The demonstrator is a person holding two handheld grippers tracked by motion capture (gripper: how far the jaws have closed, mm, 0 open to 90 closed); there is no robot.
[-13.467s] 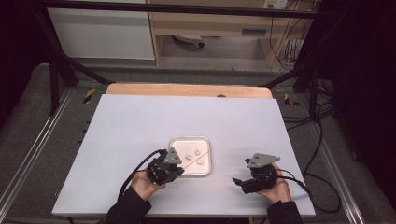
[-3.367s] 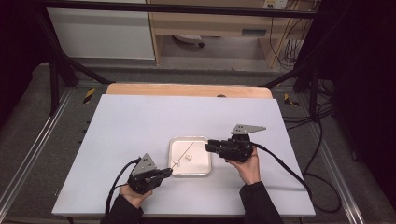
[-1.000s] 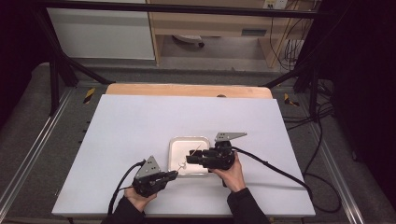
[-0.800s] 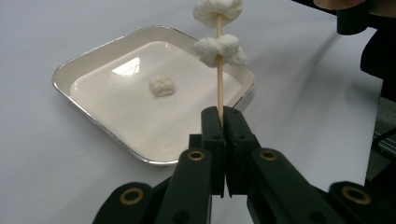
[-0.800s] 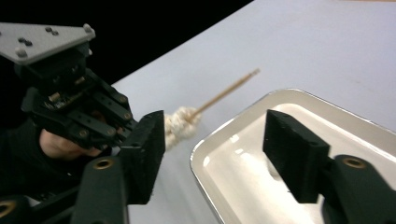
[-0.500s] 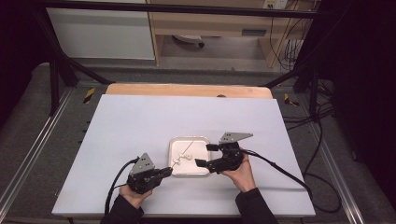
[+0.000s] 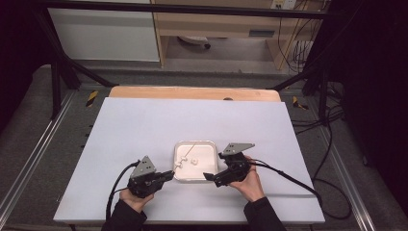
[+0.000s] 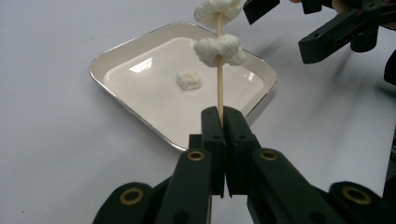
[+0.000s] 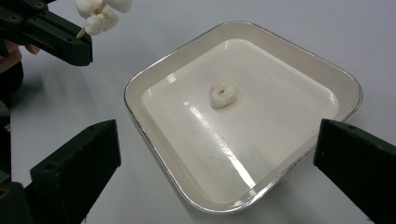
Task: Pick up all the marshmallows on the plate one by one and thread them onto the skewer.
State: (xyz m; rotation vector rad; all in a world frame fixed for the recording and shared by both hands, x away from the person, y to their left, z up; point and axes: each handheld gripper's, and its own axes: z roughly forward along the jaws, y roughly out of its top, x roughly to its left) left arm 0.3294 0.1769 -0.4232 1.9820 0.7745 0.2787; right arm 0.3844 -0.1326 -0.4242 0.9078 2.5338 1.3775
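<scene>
Skewer [image 8: 219,70], thin and wooden, is clamped at its near end between the closed jaws of the left gripper [image 7: 166,176] and slants up over the near left edge of the white square tray [image 7: 208,145], with two white puffy pieces [image 8: 219,48] threaded on it. One more white piece [image 9: 223,95] lies loose in the middle of the tray, which sits on the white table [image 7: 144,125] between the two hands. Right gripper [image 7: 213,168], just right of the tray, has just been opening; its jaws stand wide apart with nothing between them.
</scene>
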